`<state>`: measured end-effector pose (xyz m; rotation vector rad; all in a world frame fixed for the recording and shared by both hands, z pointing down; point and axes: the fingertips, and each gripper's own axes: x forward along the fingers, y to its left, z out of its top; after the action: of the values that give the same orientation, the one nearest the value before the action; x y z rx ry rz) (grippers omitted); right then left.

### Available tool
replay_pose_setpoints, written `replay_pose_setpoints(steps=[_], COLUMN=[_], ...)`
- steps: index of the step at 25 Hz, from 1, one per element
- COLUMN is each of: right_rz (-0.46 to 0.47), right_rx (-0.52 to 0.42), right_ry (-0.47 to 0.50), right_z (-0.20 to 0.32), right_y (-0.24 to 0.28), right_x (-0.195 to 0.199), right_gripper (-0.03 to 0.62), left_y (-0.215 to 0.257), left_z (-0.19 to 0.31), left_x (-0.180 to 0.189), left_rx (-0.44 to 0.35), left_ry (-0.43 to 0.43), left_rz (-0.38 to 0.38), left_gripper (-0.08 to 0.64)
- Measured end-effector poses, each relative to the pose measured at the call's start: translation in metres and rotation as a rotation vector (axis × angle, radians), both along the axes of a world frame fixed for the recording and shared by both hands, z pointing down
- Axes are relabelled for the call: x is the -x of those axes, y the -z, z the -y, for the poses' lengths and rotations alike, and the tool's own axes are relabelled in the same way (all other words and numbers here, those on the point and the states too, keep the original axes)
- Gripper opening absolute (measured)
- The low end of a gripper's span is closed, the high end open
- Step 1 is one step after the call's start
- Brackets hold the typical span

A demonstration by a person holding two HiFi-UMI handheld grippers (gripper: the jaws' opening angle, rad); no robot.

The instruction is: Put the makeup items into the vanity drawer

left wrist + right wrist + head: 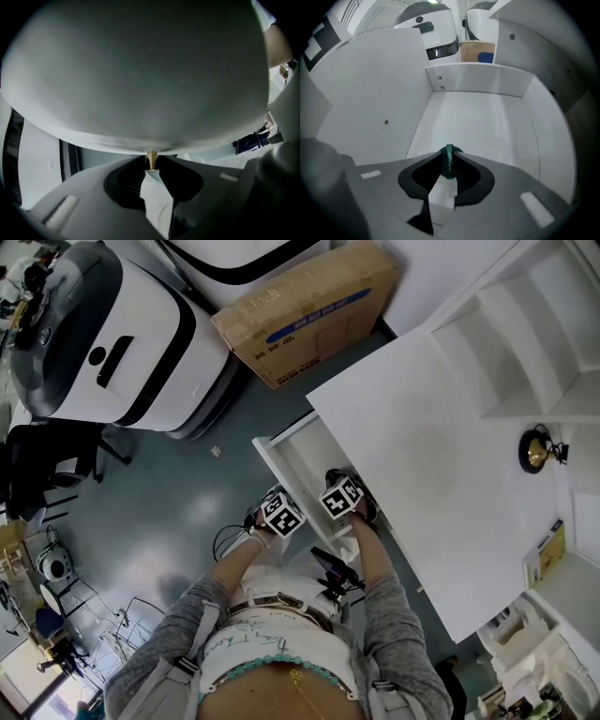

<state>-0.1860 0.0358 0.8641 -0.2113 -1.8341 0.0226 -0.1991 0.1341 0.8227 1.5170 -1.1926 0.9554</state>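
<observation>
First, the head view alone gives the layout. A person stands at the white vanity table (403, 437), whose vanity drawer (292, 457) is pulled out toward the floor side. The left gripper (279, 512) sits at the drawer's outer front, and the right gripper (343, 498) is just beside it, over the drawer near the table edge. From here only their marker cubes show, not the jaws. On the floor beyond stand a cardboard box (309, 310), a large white-and-black machine (112, 334) and a black chair (47, 465). A small gold round object (536, 451) stands on the tabletop, well apart from the drawer.

The left gripper view shows what the head view hides. The jaws are drawn narrow and clamp a slim gold knob (152, 158) that sticks out of the drawer's white front panel (140, 70). That panel fills nearly the whole picture and blocks any look inside.

The right gripper view looks into the drawer. Its jaws pinch a thin green makeup item (449, 161), seen edge-on, dark green with small pale print along the edge. It is held above the near end of the drawer's white floor (478, 122), not touching it as far as can be told. The drawer's back wall (483, 79) carries two small screws, and the machine and box show past it.
</observation>
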Motion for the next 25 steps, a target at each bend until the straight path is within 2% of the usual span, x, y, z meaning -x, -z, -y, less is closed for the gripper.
replay_pose_setpoints(steps=[17,22,25], right_rz=[0.043,0.060,0.078], right_rx=[0.008,0.006,-0.006], right_ry=[-0.015,-0.015,-0.004], right_z=[-0.007,-0.006,-0.005], right_y=[0.022,0.030,0.034], right_x=[-0.006,-0.008,-0.008], right_gripper=[0.141,0.097,0.092], left_y=[0.002,0.001,0.002], left_z=[0.000,-0.001,0.000], left_x=[-0.002,-0.002,-0.001], left_rx=[-0.002,0.000,-0.001], left_ry=[-0.001,-0.001,-0.001], left_rz=[-0.008,-0.006,-0.006], left_gripper=[0.095,0.095,0.095])
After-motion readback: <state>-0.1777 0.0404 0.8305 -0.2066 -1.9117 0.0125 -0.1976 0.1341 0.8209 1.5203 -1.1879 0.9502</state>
